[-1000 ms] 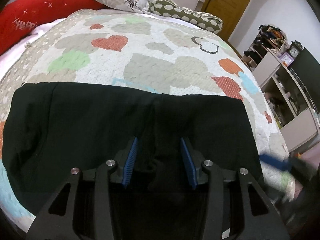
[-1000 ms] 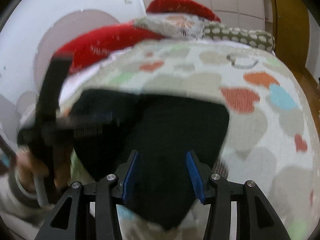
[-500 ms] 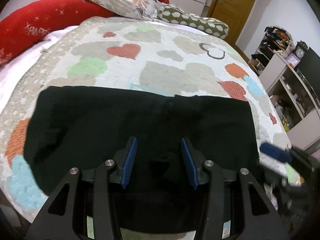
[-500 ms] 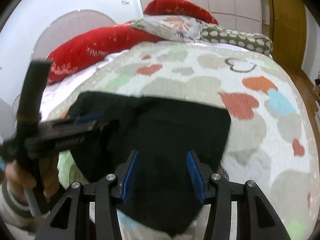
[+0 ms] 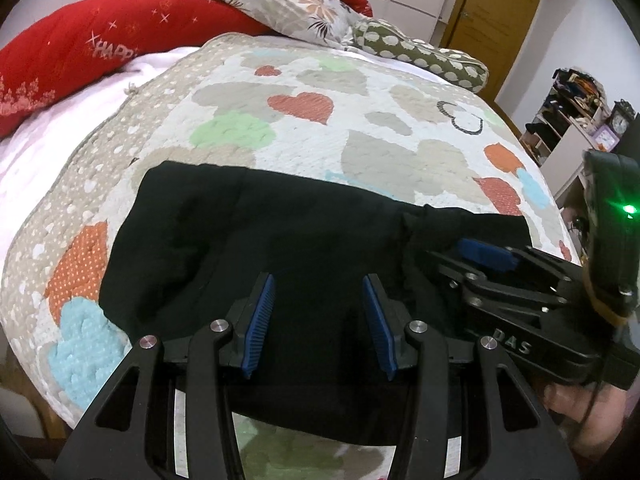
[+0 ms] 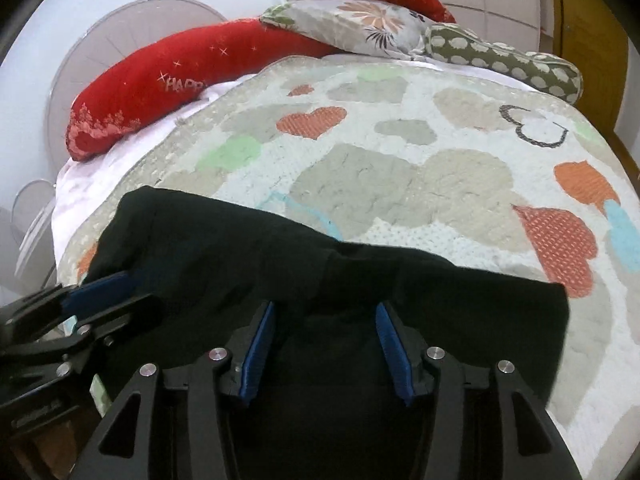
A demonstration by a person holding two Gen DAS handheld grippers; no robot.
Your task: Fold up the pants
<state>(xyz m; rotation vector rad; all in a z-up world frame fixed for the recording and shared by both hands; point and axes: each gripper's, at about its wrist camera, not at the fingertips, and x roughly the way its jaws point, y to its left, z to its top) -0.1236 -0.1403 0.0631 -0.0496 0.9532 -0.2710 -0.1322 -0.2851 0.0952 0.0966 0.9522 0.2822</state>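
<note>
Black pants (image 5: 248,240) lie folded in a wide band across the near edge of the bed; they also show in the right wrist view (image 6: 440,312). My left gripper (image 5: 318,322) is open and empty, hovering over the middle of the pants near their front edge. My right gripper (image 6: 326,350) is open and empty, over the pants' right part. The right gripper also shows at the right of the left wrist view (image 5: 486,255), low over the pants. The left gripper shows at the left of the right wrist view (image 6: 100,290).
The bed has a heart-patterned quilt (image 5: 360,128). A long red pillow (image 5: 80,52), a floral pillow (image 5: 296,8) and a green dotted bolster (image 5: 424,56) lie at the head. Shelves (image 5: 576,120) and a wooden door (image 5: 500,12) stand to the right.
Both grippers have pulled back and shifted toward each other over the pants; the right gripper now sits close beside the left. The pants lie further from the left camera.
</note>
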